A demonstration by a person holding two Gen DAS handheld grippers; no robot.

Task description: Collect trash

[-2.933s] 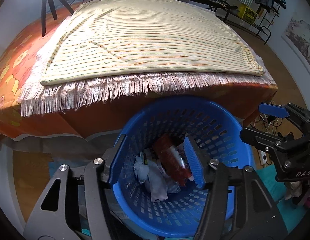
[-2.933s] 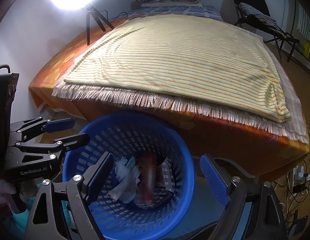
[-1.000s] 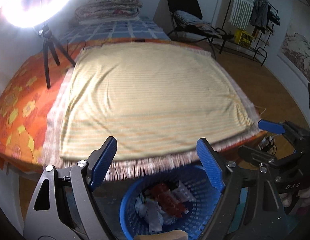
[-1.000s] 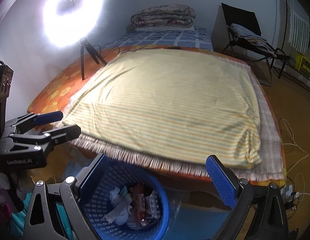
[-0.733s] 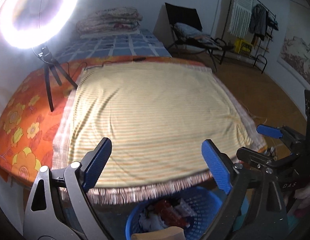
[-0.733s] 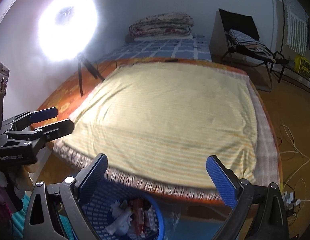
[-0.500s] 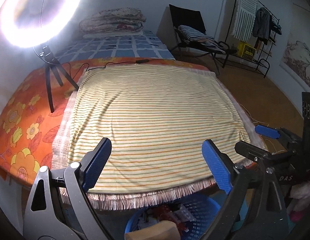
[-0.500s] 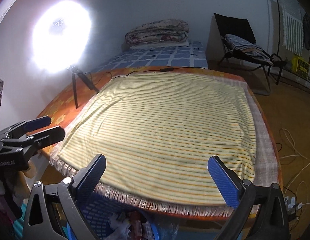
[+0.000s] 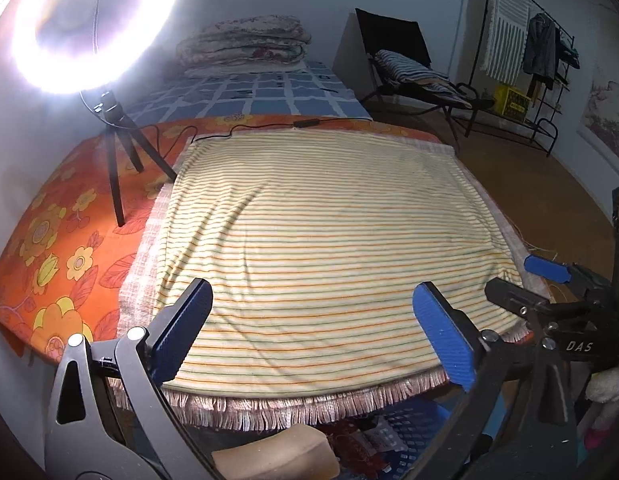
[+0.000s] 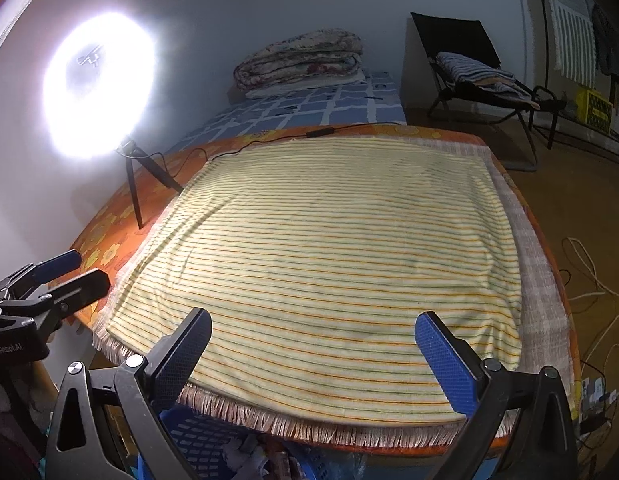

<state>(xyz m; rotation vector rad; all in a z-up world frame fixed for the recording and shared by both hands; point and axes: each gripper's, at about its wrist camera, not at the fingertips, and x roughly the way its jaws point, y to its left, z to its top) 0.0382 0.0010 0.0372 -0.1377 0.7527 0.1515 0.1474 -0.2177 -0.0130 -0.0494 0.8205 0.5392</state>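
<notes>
Blue basket [image 9: 405,440] sits on the floor at the bed's near edge, mostly hidden under the fringe; crumpled paper and wrappers [image 10: 249,460] lie inside. Left gripper [image 9: 313,332] hangs over the striped blanket [image 9: 321,240], jaws opening wide, nothing between them. Right gripper [image 10: 313,352] is spread wide too, empty, over the same blanket. Each gripper shows at the edge of the other's view. Ring light [image 9: 93,20] glares from a tripod on the orange floral sheet [image 9: 61,240]. Folded quilts [image 10: 301,60] are stacked at the far end.
</notes>
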